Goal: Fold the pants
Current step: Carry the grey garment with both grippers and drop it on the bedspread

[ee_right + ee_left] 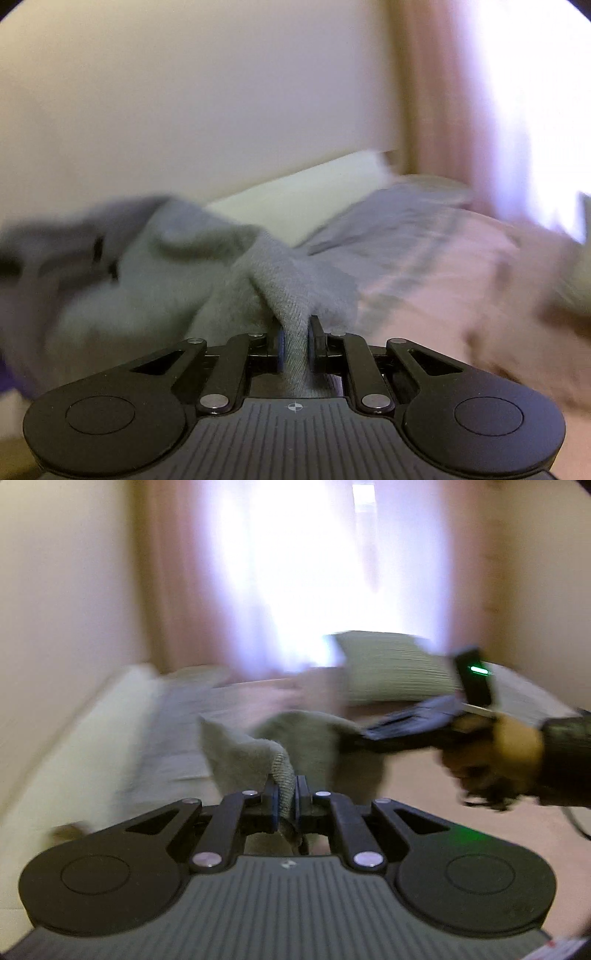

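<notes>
Left gripper [286, 797]: jaws clamped on a ribbed edge of the pants [284, 771], probably a cuff or waistband; a thick fold stands up between the pads. Right gripper [295, 332]: jaws pinched on a bunched ridge of the same grey cloth, which runs on back through the jaws.

Handling, my read: soft knit, limp, light, no stiffness at all. It sags and drapes wherever unsupported. Not fragile, not slippery; the weave gives the pads purchase. Best hold is at the hemmed, ribbed edges and corners, where layers are thick. A mid-panel pinch only gathers a wad, as my right seems to have.

Pose: pants hang lifted between my two grippers, above the bed [424, 797]. In the left view my right hand [491, 753] is out to the right, gripper angled across toward the cloth, sleeve dark. Both views are smeared by motion.

Farther: pillow [388, 668] at the bed's far end, then the curtain [295, 572], bright with daylight.
</notes>
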